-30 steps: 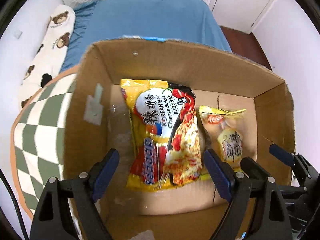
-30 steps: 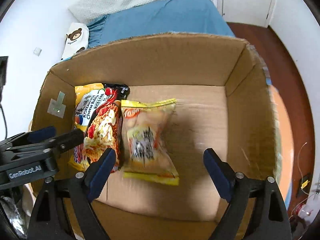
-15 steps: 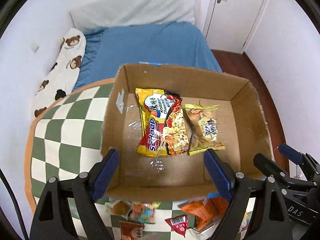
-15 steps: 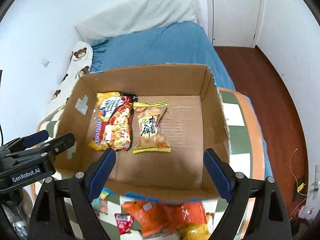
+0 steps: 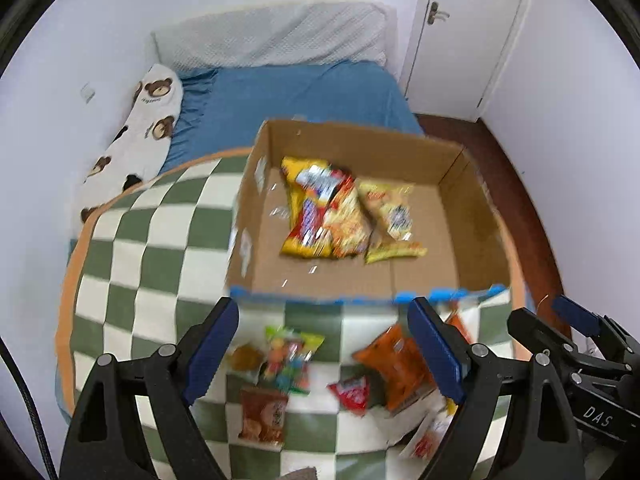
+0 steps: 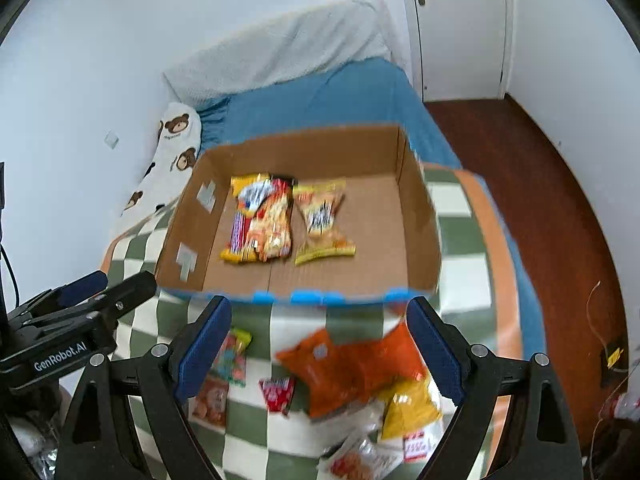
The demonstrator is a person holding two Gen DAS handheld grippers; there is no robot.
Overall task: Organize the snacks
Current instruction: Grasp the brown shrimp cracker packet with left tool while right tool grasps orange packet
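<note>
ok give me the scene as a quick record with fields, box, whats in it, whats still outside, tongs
box: cardboard box on the checkered blanket, open top
in box: noodle packet and yellow snack bag, side by side
outside: orange bag, small red packet, colourful candy bag, brown packet, in front of the box
left tongs: open, empty
right tongs: open, empty

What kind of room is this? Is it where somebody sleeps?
Most likely a bedroom. There is a bed with a blue sheet, a teddy-bear pillow along the wall, and a white door in the corner.
</note>
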